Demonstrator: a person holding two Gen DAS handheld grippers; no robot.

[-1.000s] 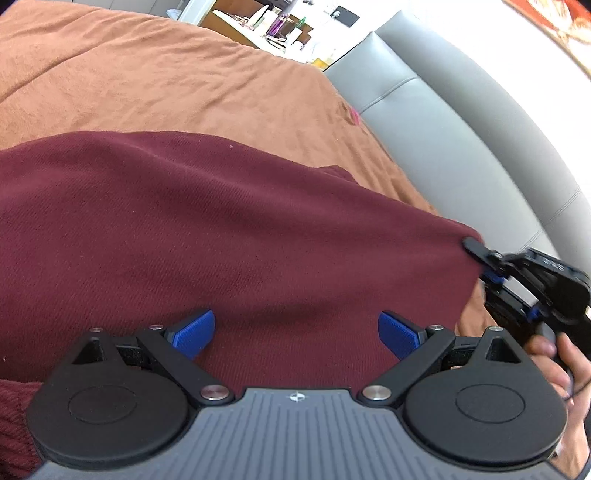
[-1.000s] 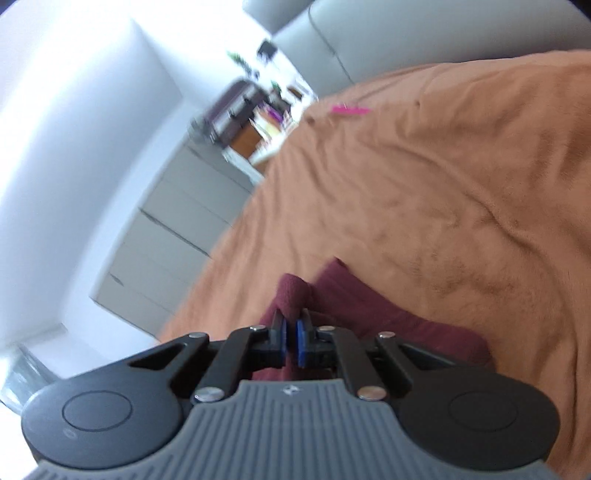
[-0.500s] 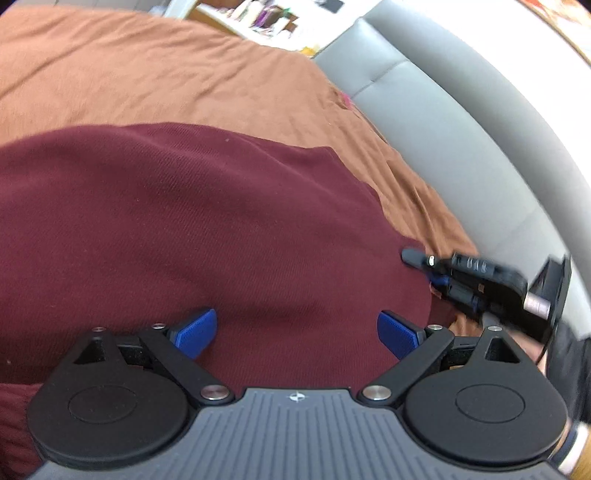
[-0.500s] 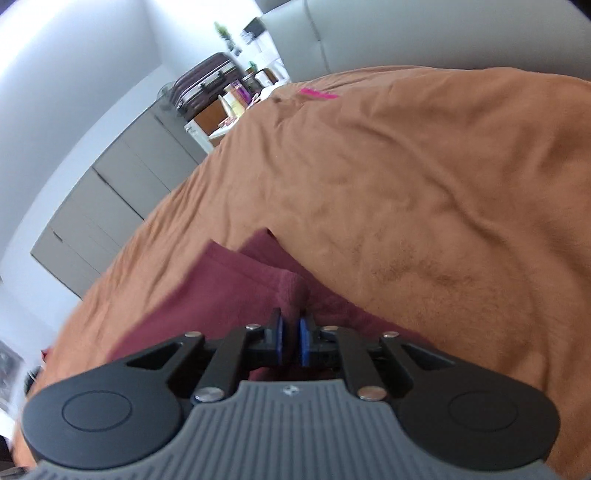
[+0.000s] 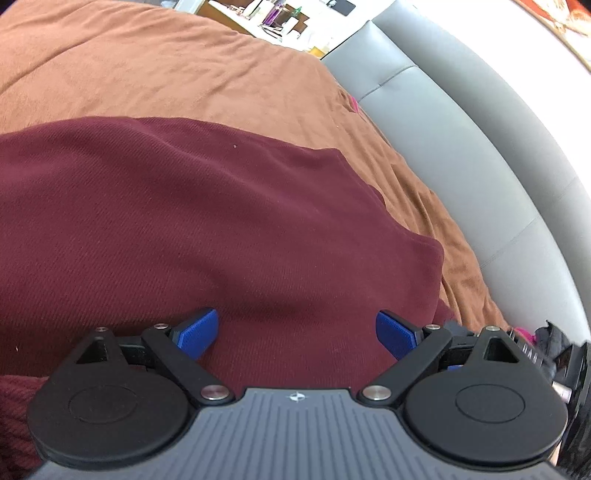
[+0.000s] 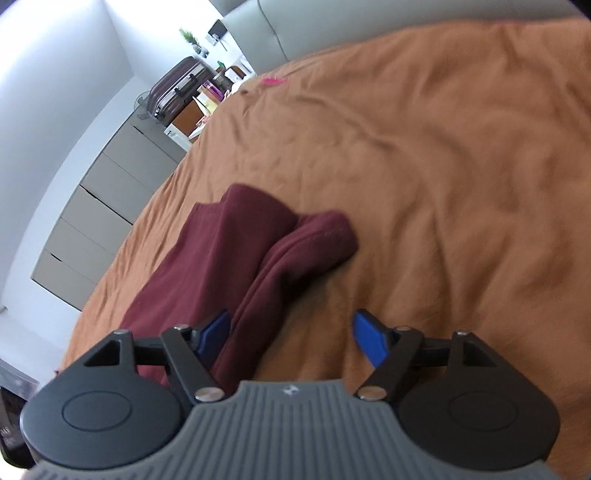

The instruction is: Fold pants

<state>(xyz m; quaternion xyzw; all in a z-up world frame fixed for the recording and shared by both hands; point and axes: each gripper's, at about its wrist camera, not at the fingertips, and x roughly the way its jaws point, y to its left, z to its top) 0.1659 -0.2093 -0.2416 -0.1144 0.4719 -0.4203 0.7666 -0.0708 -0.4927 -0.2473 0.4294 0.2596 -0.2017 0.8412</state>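
The maroon pants (image 5: 207,229) lie spread on the brown bedspread (image 5: 166,74). My left gripper (image 5: 295,334) is open and empty, just above the cloth near its close edge. In the right wrist view the pants (image 6: 236,258) lie folded over in a long strip, with a rounded folded end (image 6: 325,236) resting on the bedspread (image 6: 443,184). My right gripper (image 6: 291,339) is open and empty; its left finger is beside the cloth, its right finger over bare bedspread. Part of the right gripper shows at the lower right edge of the left wrist view (image 5: 554,354).
A grey padded headboard (image 5: 480,166) runs along the right of the bed. A cluttered desk (image 5: 280,18) stands beyond the bed. In the right wrist view grey drawers (image 6: 103,206) and a dark suitcase (image 6: 177,88) stand by the white wall.
My right gripper was shut on a corner of the pants; it carried it down, opened and let go. The cloth now lies folded on the bed. My left gripper stayed open.
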